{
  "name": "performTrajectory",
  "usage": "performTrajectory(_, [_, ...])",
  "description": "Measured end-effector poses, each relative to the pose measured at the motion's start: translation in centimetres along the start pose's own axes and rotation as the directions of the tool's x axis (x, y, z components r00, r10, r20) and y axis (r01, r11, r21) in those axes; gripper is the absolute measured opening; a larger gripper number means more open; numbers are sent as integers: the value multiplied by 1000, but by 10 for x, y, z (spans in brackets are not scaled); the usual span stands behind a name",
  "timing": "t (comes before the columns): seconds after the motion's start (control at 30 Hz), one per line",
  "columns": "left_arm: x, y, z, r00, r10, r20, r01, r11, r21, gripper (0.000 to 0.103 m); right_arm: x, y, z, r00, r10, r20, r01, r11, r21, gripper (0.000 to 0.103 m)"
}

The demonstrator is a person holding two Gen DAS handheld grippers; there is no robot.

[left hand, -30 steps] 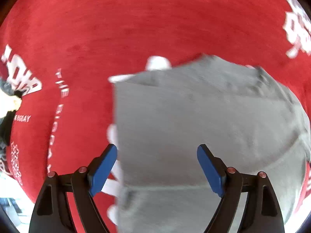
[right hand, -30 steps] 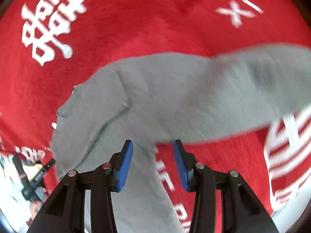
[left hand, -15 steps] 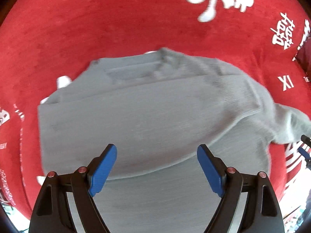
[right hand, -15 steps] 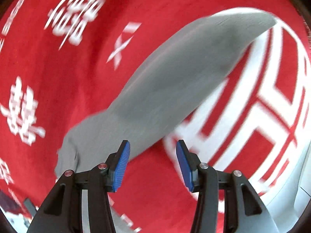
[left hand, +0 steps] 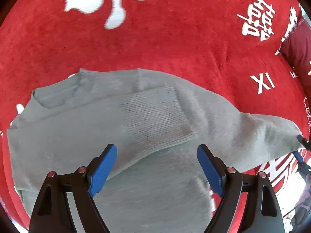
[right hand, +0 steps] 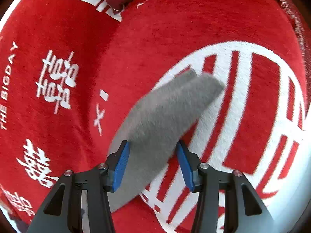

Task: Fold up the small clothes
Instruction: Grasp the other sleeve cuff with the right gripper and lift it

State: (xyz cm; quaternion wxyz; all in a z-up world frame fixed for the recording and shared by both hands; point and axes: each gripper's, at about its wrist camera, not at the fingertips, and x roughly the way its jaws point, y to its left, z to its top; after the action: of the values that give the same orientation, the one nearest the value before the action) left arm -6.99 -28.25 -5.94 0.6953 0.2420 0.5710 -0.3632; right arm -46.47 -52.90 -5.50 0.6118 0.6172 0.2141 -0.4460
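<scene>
The left tool [left hand: 156,167] is hovering open above the grey sweater [left hand: 81,136]; the right tool [right hand: 152,164] is gaping open astride its sleeve [right hand: 165,112].

You had a red blanket [left hand: 175,44] with white characters and lettering spread under everything. A dark red cushion [left hand: 297,54] lay at its far edge, though it sat too close to the rim to be sure.

A small grey knit sweater [left hand: 81,134] lies partly folded on the red blanket [left hand: 155,44], one ribbed-cuff sleeve [left hand: 159,116] folded across its body, the other sleeve [right hand: 165,112] stretched out flat.
</scene>
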Motion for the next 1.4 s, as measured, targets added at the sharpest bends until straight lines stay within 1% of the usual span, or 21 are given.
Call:
performTrajectory(0.13, [7, -15, 2, 1000, 19, -2, -19, 1000, 16, 86, 11, 0, 10, 989, 140, -52, -139, 990, 35, 55])
performTrajectory(0.17, [7, -16, 3, 1000, 20, -2, -20, 1000, 17, 86, 17, 3, 11, 983, 166, -77, -163, 985, 50, 51])
performTrajectory(0.2, [7, -18, 3, 1000, 23, 0, -23, 1000, 20, 86, 23, 5, 11, 974, 198, -107, -191, 979, 70, 29])
performTrajectory(0.23, [7, -21, 2, 1000, 27, 1, -27, 999, 24, 86, 28, 8, 11, 969, 212, -123, -203, 976, 79, 15])
performTrajectory(0.27, [8, -24, 2, 1000, 28, -1, -28, 999, 27, 86, 28, 9, 11, 964, 230, -133, -219, 972, 89, 11])
performTrajectory(0.37, [13, -36, 1, 1000, 23, -5, -23, 999, 43, 86, 26, 17, 10, 935, 333, -124, -320, 940, 118, 11])
performTrajectory(0.43, [21, -45, -1, 1000, 24, -15, -23, 998, 60, 86, 22, 27, 8, 907, 402, -125, -388, 913, 123, 11])
performTrajectory(0.5, [34, -56, -4, 998, 37, -45, -33, 996, 83, 86, 19, 39, 8, 885, 447, -131, -434, 893, 117, 11])
performTrajectory(0.53, [44, -64, -7, 996, 49, -78, -40, 993, 107, 86, 18, 49, 7, 868, 478, -137, -466, 878, 111, 11])
performTrajectory(0.6, [44, -72, -9, 997, 69, -37, -63, 988, 144, 88, 16, 68, 6, 842, 517, -152, -509, 856, 90, 11])
performTrajectory(0.63, [43, -72, -9, 997, 66, -40, -59, 987, 151, 88, 14, 84, 3, 826, 538, -168, -534, 842, 68, 11])
performTrajectory(0.67, [41, -71, -9, 998, 54, -44, -47, 988, 147, 88, 13, 97, 0, 816, 548, -185, -550, 834, 46, 11])
performTrajectory(0.73, [28, -56, -8, 1000, -7, -29, 9, 995, 97, 88, 11, 126, -8, 797, 562, -224, -578, 816, -9, 11])
performTrajectory(0.8, [8, -33, -8, 1000, -24, 17, 23, 998, 55, 88, 11, 158, -21, 781, 563, -271, -600, 797, -70, 11])
performTrajectory(0.9, [-14, 5, -11, 998, -13, 63, 12, 1000, 11, 88, 11, 201, -49, 765, 541, -349, -620, 765, -174, 11])
performTrajectory(1.0, [-32, 55, -17, 995, 31, 90, -26, 999, -47, 88, 23, 259, -99, 754, 474, -455, -633, 710, -309, 11])
performTrajectory(1.07, [-37, 91, -24, 993, 72, 92, -64, 994, -87, 88, 40, 286, -136, 741, 427, -519, -641, 682, -353, 11])
performTrajectory(1.17, [-43, 144, -40, 989, 131, 71, -118, 980, -163, 88, 69, 313, -192, 730, 338, -594, -635, 658, -406, 12])
performTrajectory(1.27, [-45, 188, -59, 985, 163, 48, -147, 959, -240, 88, 107, 333, -262, 732, 186, -655, -602, 627, -495, 12])
performTrajectory(1.37, [-47, 222, -76, 982, 185, 27, -169, 941, -293, 88, 137, 334, -314, 745, 33, -666, -550, 597, -584, 12])
performTrajectory(1.4, [-47, 230, -82, 982, 187, 21, -171, 937, -306, 88, 143, 333, -324, 748, 0, -663, -536, 589, -605, 14])
